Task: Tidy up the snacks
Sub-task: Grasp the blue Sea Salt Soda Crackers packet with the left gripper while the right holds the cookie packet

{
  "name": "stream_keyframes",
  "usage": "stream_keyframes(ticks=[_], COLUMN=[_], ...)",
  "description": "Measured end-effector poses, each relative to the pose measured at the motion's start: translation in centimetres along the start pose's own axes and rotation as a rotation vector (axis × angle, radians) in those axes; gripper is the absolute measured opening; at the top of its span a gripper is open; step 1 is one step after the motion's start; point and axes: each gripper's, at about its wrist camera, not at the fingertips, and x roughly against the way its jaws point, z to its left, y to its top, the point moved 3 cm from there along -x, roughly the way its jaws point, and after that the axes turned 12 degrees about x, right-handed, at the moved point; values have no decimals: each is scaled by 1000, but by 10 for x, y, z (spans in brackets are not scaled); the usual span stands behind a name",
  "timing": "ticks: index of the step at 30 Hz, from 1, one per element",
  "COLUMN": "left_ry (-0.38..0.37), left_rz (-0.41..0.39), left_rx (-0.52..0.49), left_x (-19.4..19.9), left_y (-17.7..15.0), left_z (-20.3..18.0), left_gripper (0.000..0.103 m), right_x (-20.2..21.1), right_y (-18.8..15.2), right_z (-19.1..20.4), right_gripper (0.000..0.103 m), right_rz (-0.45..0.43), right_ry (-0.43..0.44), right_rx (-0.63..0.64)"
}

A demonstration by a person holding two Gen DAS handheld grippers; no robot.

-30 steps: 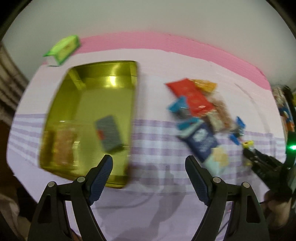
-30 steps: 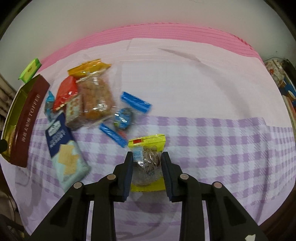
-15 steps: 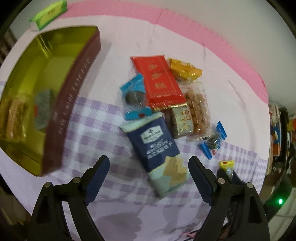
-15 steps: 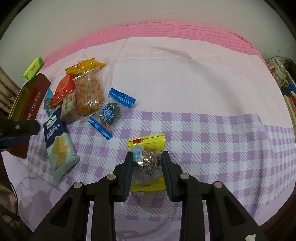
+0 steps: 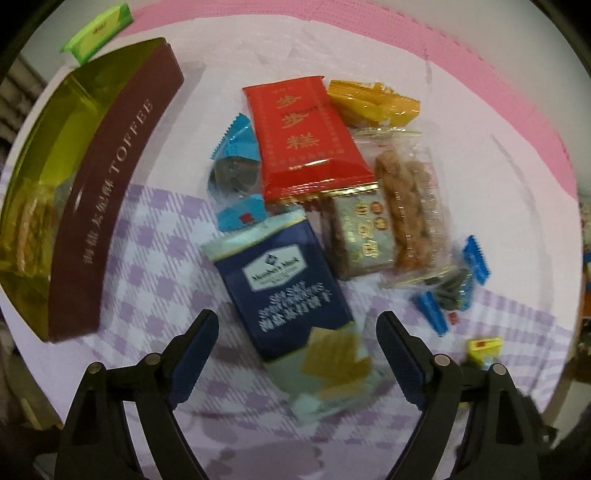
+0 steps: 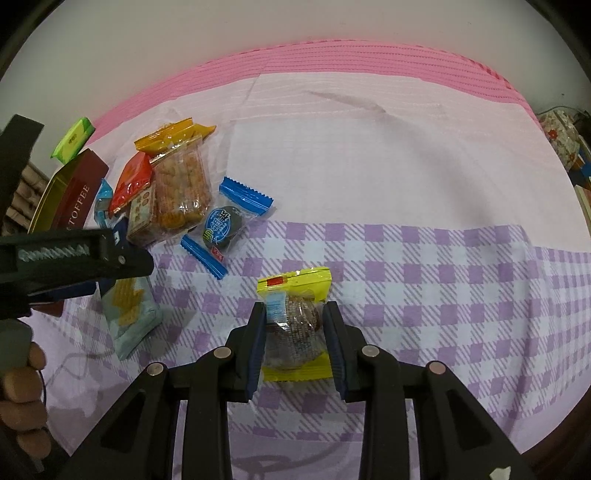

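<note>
1. The right gripper point(image 6: 294, 341) is nearest. Its two jaws are squeezed tight on a yellow snack pack point(image 6: 294, 325) with a round brown cake inside. The pack sits low over the purple checked cloth point(image 6: 424, 280).
2. The left gripper point(image 5: 297, 354) has its jaws spread wide with nothing between them. It hangs over the near end of a dark blue cracker pack point(image 5: 284, 291), which lies flat on the cloth. I cannot tell if it touches the pack.
3. Just past the blue pack lie more snacks in a heap. There is a small brown-and-gold pack point(image 5: 360, 236), a clear bag of brown twists point(image 5: 410, 206), and a red pack point(image 5: 308, 140) that lies partly on top of the small one.
4. A blue-ended cookie pack point(image 6: 225, 221) lies on the right side of the heap. Another blue one point(image 5: 234, 162) lies on the left side, partly under the red pack.
5. An orange pack point(image 5: 373, 103) lies at the far end of the heap.
6. To the left stands an open toffee tin point(image 5: 110, 192), gold inside, with some snacks in it.
7. Farthest away, past the tin, lies a green pack point(image 5: 98, 31).
</note>
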Motion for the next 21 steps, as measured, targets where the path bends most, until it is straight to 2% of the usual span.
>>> stream_keyframes(ticks=[5,11,16,21], left_ry=[21,69,45,12], left_rz=[14,-16,-47,-78], left_rx=[-32,-123,-160,-214], left_x=[-3,-1,-1,4], left_y=[1,1,7,15], left_z=[13,43,55,51], left_gripper=[87,87,82,74], right_x=[0,0,0,0], right_y=[1,1,1,1], right_z=[1,1,1,0], right_gripper=[30,30,30,30], right_rz=[0,-1,-1,-1], right_ry=[1,2,0,1], right_rx=[1,-2,-2,-2])
